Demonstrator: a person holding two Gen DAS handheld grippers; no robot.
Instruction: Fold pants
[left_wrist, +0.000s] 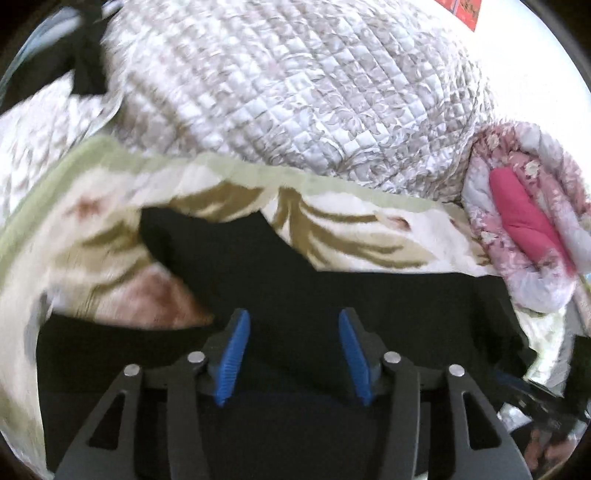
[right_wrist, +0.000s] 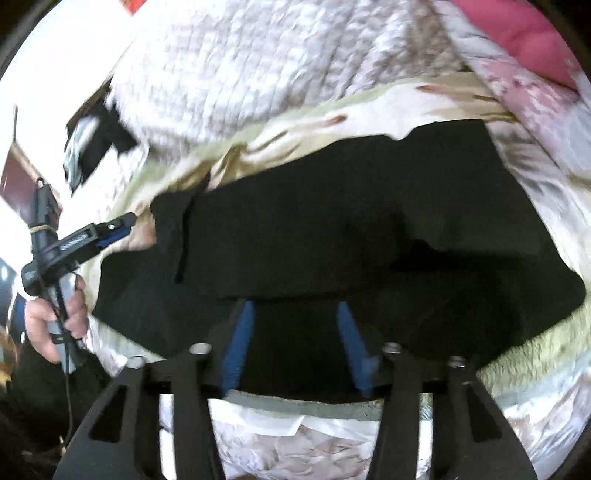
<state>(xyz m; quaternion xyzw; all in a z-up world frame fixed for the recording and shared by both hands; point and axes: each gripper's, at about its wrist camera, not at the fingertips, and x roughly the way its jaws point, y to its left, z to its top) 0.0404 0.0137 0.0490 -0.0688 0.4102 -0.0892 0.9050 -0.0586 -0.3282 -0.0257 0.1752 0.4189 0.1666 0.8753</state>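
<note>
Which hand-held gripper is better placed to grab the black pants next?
Probably the right hand-held gripper: it is open right over the near edge of the black pants. The left hand-held gripper sits off their far end.

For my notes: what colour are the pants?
Black. The pants show best in the right wrist view, lying on a floral blanket.

Motion blur smears the quilt at twelve o'clock; the black pants run under the gripper frame (lower edge hidden).
</note>
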